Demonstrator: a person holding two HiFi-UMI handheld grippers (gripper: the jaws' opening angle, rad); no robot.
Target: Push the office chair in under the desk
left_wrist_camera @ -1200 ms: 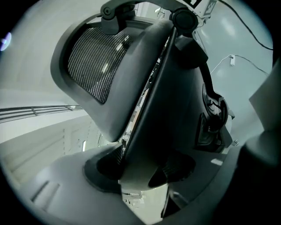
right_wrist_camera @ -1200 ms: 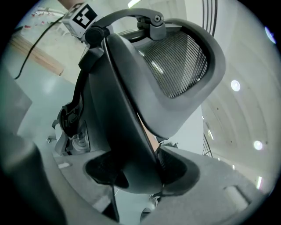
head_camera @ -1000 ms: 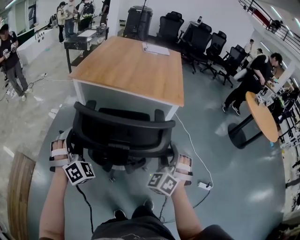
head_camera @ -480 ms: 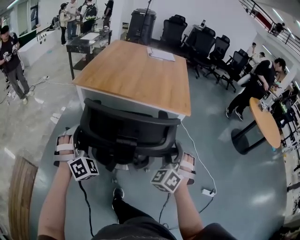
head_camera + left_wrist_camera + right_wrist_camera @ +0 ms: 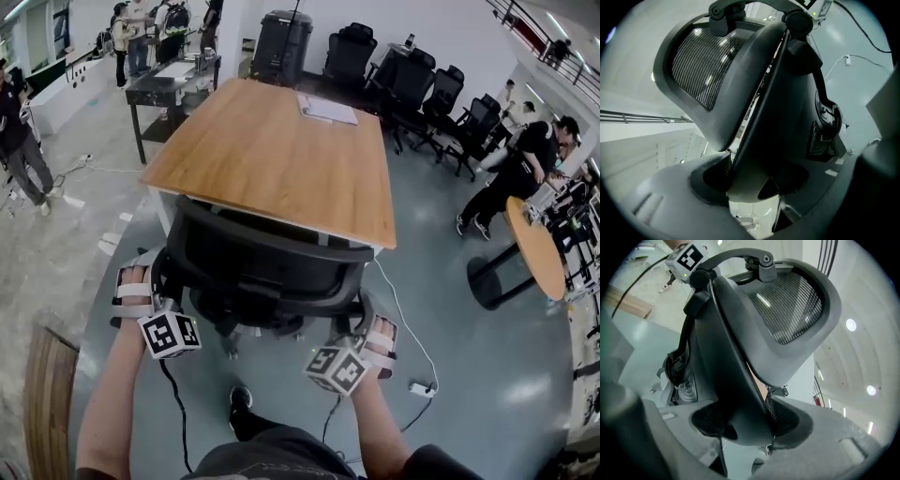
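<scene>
The black mesh-backed office chair (image 5: 267, 267) stands at the near edge of the wooden desk (image 5: 272, 155), its seat partly beneath the desk top. My left gripper (image 5: 159, 281) is shut on the left edge of the backrest frame, and my right gripper (image 5: 361, 314) is shut on the right edge. In the left gripper view the dark backrest frame (image 5: 759, 108) runs down between the two pads of the left gripper (image 5: 750, 176). The right gripper view shows the same: the right gripper (image 5: 745, 420) clamps the chair back (image 5: 740, 357).
A sheet of paper (image 5: 328, 108) lies on the desk's far end. Spare office chairs (image 5: 412, 84) line the back, and a round table (image 5: 534, 248) with a bent-over person (image 5: 525, 159) is at right. A power strip (image 5: 422, 389) and cables lie on the floor.
The chair has rolled forward toward the desk with both grippers clamped on its back, and its seat now sits further under the desk edge. I have stepped forward behind it.
</scene>
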